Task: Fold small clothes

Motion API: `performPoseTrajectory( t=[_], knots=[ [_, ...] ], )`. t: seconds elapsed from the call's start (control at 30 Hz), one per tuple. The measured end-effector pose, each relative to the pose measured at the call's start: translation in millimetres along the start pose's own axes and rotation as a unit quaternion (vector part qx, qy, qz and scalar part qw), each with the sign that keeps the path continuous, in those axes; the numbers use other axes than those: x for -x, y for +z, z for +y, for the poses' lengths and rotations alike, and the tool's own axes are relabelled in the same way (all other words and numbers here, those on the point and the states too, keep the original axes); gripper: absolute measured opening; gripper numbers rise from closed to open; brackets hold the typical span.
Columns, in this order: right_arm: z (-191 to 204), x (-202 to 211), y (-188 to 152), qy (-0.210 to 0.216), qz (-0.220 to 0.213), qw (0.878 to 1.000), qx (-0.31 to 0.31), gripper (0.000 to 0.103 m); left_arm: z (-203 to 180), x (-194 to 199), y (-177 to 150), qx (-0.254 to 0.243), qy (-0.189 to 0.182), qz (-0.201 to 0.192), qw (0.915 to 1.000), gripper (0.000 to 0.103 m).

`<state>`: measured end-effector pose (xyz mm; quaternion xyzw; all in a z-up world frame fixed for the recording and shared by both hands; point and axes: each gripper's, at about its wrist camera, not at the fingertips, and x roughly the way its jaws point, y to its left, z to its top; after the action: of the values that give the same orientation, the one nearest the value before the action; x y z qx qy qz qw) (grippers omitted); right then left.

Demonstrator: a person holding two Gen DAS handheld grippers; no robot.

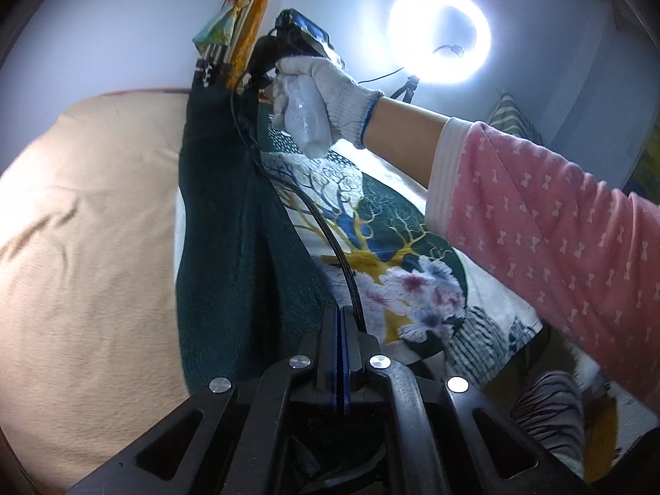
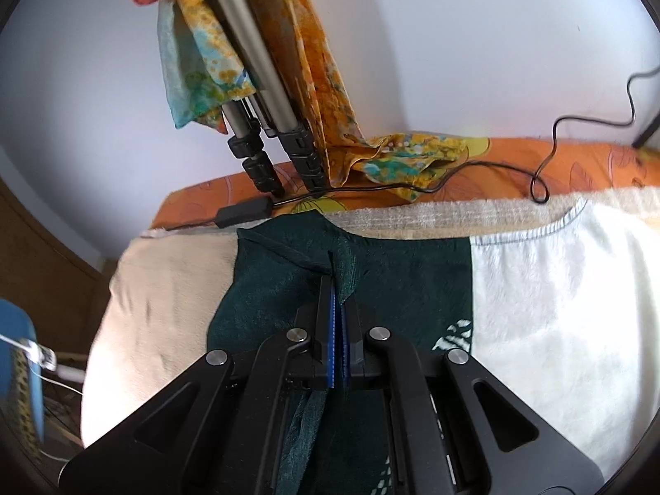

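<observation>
A dark green garment lies stretched over a beige blanket on the bed. In the left wrist view my left gripper is shut, its blue pads pressed together on the near edge of the green cloth. The right gripper, held by a white-gloved hand, is at the garment's far end. In the right wrist view my right gripper is shut on a pinched fold of the green garment near its top edge.
A printed white and green blanket lies to the right of the garment. Tripod legs draped with an orange scarf stand at the bed's far edge, with a black cable. A ring light glows on the wall side.
</observation>
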<state>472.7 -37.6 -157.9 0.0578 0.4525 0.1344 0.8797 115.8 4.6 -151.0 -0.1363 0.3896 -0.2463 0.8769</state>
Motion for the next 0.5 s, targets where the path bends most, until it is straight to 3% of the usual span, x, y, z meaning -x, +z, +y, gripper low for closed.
performPoseTrajectory(
  t=[0.1,0.17,0.2,0.23,0.3,0.5],
  knots=[
    [-1,-2,5,-0.004,0.007,1.0,0.002,0.003,1,-6,1,0.015,-0.021,0.008,0.9996,0.0],
    [-4,-3,8,0.004,0.021,1.0,-0.001,0.008,1,-9,0,0.023,-0.038,0.014,0.9989,0.009],
    [-6,-1,9,0.006,0.026,1.0,-0.005,0.02,-1,-9,0,0.02,-0.043,0.018,0.9987,0.016],
    [-8,2,9,0.008,0.024,1.0,-0.008,0.045,-3,-9,-1,0.015,-0.043,0.017,0.9988,0.023],
    [-12,17,8,0.003,0.002,1.0,-0.009,0.07,-7,-5,-3,0.007,-0.045,0.015,0.9989,0.028],
    [-28,72,3,0.024,-0.02,0.999,-0.013,0.071,-13,14,-15,-0.009,-0.053,0.013,0.9985,0.032]
  ],
)
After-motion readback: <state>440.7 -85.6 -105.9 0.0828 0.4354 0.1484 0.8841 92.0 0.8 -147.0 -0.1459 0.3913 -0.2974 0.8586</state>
